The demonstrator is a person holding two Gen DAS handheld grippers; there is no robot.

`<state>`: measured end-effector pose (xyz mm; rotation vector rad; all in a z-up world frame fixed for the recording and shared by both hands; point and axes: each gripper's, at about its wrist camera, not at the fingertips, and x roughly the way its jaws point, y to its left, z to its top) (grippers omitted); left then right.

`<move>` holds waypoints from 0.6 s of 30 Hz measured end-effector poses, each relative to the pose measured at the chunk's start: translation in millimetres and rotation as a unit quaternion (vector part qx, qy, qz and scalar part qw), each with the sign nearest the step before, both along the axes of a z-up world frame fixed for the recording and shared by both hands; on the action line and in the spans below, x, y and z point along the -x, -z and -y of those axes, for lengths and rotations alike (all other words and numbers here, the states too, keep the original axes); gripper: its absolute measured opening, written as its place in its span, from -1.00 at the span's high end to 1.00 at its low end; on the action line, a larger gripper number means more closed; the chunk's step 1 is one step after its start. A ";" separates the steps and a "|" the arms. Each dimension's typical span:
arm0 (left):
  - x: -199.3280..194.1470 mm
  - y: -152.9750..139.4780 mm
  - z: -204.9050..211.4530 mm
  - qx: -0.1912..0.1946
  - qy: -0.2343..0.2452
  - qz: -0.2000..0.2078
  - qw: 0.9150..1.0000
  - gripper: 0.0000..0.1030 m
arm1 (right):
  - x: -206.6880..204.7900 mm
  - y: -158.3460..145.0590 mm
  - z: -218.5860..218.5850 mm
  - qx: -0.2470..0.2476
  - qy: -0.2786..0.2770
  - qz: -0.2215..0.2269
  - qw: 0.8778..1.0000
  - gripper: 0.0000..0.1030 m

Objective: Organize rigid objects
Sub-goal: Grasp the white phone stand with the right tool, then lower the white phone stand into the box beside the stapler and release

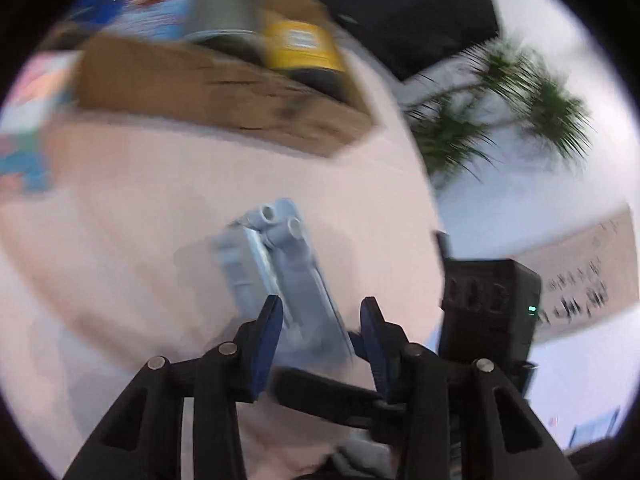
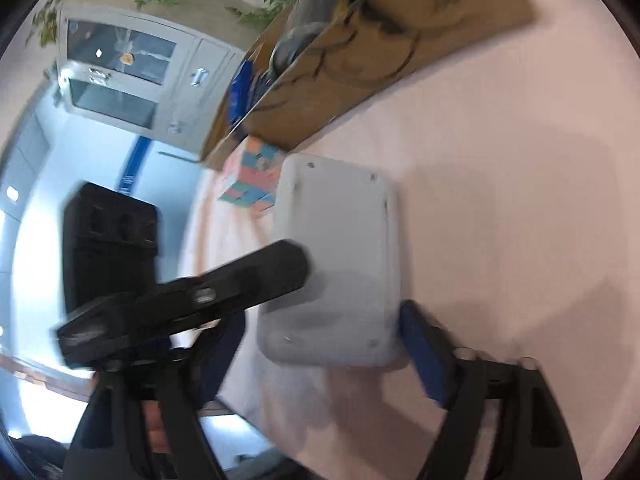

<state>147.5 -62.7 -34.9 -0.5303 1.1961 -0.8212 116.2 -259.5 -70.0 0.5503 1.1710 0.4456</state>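
A flat grey plastic case (image 1: pixel 280 272) stands on edge between both grippers above the pink tablecloth (image 1: pixel 140 208). In the left wrist view my left gripper (image 1: pixel 320 320) has its blue pads on either side of the case's thin edge, touching it. In the right wrist view the same case (image 2: pixel 340 264) shows its broad back with small screws. My right gripper (image 2: pixel 320 344) spans its near end, the right pad (image 2: pixel 420 344) touching its corner. The left gripper's black finger (image 2: pixel 240 280) lies across the case. A cardboard box (image 1: pixel 224 92) stands behind.
The box holds a grey can (image 1: pixel 228 8), a yellow container (image 1: pixel 304 44) and a blue packet (image 1: pixel 148 8). A pastel puzzle cube (image 2: pixel 252 180) sits by the box's corner. The table edge runs at the right in the left wrist view, a plant (image 1: pixel 500 112) beyond it.
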 end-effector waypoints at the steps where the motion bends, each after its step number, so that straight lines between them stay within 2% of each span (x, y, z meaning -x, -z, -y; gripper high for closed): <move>1: 1.5 -5.4 9.0 -0.002 0.010 0.014 1.000 0.26 | 2.3 -7.5 3.4 0.030 -0.002 0.010 1.000 -0.65; 4: 2.2 -16.3 21.9 -0.009 0.023 0.036 0.999 0.19 | 4.9 -23.6 16.6 0.107 0.015 0.027 0.994 -0.71; 5: 2.1 -16.0 20.2 -0.014 0.020 0.038 0.999 0.18 | 4.0 -23.3 21.1 0.116 0.016 0.032 0.993 -0.71; 8: 1.0 -8.1 8.7 -0.039 -0.005 0.034 0.999 -0.05 | 5.7 -28.5 27.0 0.162 0.019 0.059 0.985 -0.69; 10: 2.4 3.9 -4.5 -0.046 -0.019 0.018 0.999 -0.05 | 3.0 -23.0 22.0 0.186 0.011 0.060 0.981 -0.59; 13: 2.8 19.0 -19.0 -0.049 -0.023 -0.006 0.999 -0.05 | 0.5 -11.8 1.3 0.206 -0.020 0.060 0.977 -0.27; 16: 2.1 23.5 -25.2 -0.038 -0.026 -0.013 0.999 -0.05 | -0.9 -1.9 -27.1 0.253 -0.030 0.070 0.965 -0.19; 18: -0.4 27.2 -28.8 -0.033 -0.032 -0.019 0.999 -0.05 | -3.8 0.2 -32.9 0.254 -0.022 0.081 0.963 -0.15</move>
